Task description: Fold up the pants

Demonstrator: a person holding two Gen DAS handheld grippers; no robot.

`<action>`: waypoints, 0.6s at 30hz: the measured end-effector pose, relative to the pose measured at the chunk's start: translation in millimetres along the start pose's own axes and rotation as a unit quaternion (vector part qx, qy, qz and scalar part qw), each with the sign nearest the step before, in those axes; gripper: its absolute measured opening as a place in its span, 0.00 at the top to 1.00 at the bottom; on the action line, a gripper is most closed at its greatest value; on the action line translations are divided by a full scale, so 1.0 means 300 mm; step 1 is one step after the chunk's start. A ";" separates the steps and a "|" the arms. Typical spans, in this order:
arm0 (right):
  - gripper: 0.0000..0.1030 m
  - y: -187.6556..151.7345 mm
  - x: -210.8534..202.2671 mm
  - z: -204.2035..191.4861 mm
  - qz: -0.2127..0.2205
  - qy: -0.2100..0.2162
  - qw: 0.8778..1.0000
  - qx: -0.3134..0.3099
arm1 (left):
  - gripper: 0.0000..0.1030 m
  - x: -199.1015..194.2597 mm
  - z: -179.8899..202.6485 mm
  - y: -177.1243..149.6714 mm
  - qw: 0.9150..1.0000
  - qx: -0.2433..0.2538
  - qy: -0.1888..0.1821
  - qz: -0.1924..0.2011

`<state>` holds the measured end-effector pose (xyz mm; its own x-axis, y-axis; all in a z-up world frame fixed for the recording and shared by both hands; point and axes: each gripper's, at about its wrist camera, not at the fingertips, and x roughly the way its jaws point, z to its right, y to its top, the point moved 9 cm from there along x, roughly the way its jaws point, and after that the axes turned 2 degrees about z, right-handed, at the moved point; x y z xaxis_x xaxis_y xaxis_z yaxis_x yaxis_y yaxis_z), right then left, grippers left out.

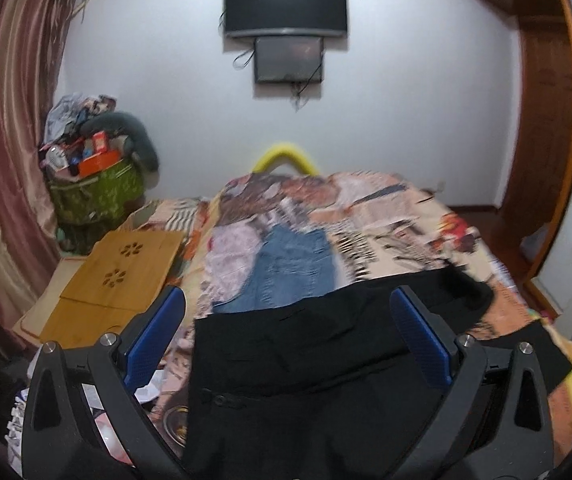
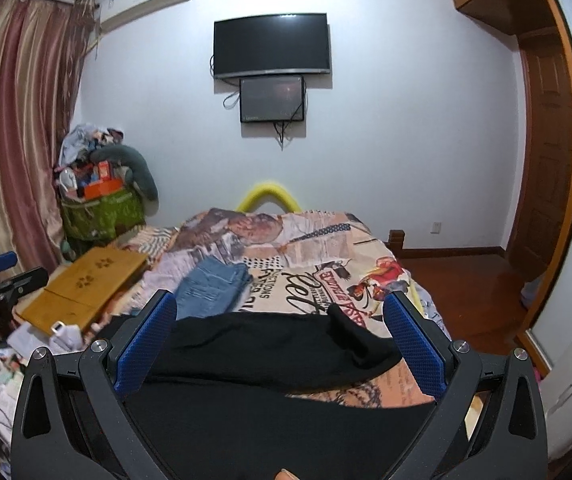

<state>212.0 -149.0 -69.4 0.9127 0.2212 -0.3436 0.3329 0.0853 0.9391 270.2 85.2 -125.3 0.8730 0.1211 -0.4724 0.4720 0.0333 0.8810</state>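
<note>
I see the black pants (image 1: 318, 344) lying spread across the near part of the bed (image 2: 326, 280), on the printed cover. My left hand-held gripper (image 1: 288, 334) is wide open above them and holds nothing. My right hand-held gripper (image 2: 279, 340) is also wide open and empty. Folded blue jeans (image 2: 209, 288) lie just behind the pants.

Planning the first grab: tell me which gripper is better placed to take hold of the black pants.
Left, probably. The left gripper is open with the black pants waistband directly between its fingers; the right gripper, also open, faces a bunched leg section.
</note>
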 end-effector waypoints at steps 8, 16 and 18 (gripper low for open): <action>0.01 -0.018 0.193 0.039 -0.038 0.028 0.999 -0.023 | 0.00 0.324 -0.160 -0.067 0.995 0.005 0.061 -0.076; 0.01 -0.094 0.464 0.046 -0.116 0.072 0.990 -0.030 | 0.07 0.554 -0.304 -0.122 0.988 -0.016 0.071 -0.139; 0.01 -0.118 0.518 0.044 -0.133 0.080 0.987 -0.029 | 0.08 0.605 -0.334 -0.143 0.985 -0.029 0.068 -0.157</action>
<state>345.2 -130.5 -156.1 0.7437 0.3343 -0.5788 0.5379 0.2148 0.8152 396.2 205.2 -246.1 0.6593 0.2278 -0.7165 0.7044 0.1462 0.6946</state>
